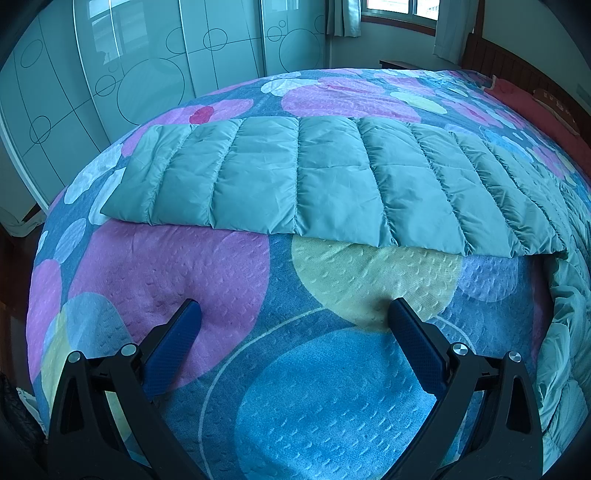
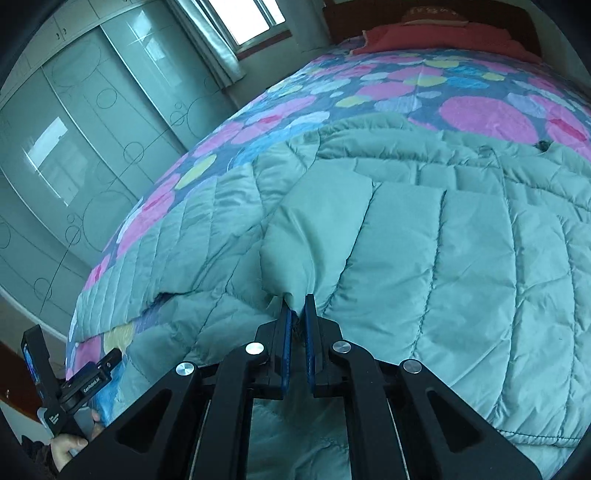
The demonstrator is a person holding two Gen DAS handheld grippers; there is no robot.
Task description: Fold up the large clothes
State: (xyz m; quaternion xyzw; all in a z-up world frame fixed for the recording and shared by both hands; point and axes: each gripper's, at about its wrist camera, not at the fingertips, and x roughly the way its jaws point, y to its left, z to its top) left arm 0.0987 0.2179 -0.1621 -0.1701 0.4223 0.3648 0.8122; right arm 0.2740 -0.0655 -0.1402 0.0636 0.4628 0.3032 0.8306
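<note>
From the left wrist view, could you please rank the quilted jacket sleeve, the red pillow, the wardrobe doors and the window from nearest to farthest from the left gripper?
1. The quilted jacket sleeve, lying across the bedspread straight ahead of the open left gripper.
2. The red pillow at the bed's head, far right, and the wardrobe doors, left: too close to call.
3. The window, top, behind the bed.

Left wrist view looks low across the bedspread at the jacket; right view sits close on it.
</note>
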